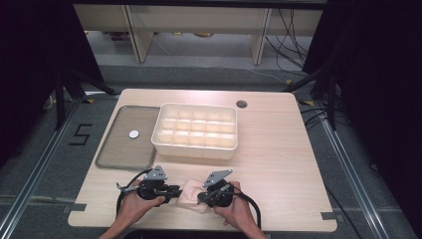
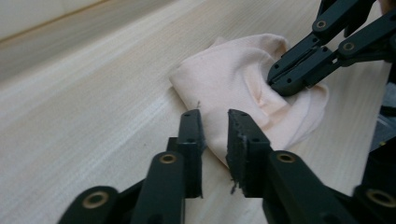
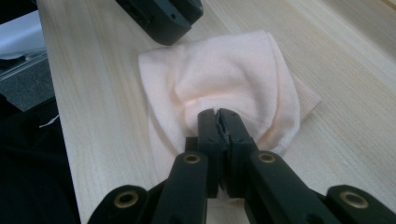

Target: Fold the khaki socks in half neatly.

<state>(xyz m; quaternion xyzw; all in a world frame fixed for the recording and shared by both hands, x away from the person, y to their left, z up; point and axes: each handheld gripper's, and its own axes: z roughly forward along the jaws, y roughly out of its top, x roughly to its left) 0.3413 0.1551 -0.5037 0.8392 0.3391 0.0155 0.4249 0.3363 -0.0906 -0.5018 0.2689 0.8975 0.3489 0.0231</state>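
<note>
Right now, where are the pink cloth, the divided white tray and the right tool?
pink cloth (image 3: 224, 74), right gripper view, bunched middle.
divided white tray (image 1: 194, 148), high view, near wall.
right tool (image 3: 218, 116), right gripper view, between fingertips.

I'm working at a pale wooden table (image 1: 278, 149) with rounded corners and a small dark cable hole (image 1: 242, 104) toward one o'clock. At twelve o'clock sits a white divided box (image 1: 195, 130). Just beside it, at ten o'clock, lies a flat grey tray (image 1: 127, 138) bearing a small white disc (image 1: 134, 134). At six o'clock, nearest me, a pink cloth (image 1: 191, 195) lies crumpled on the wood.
</note>
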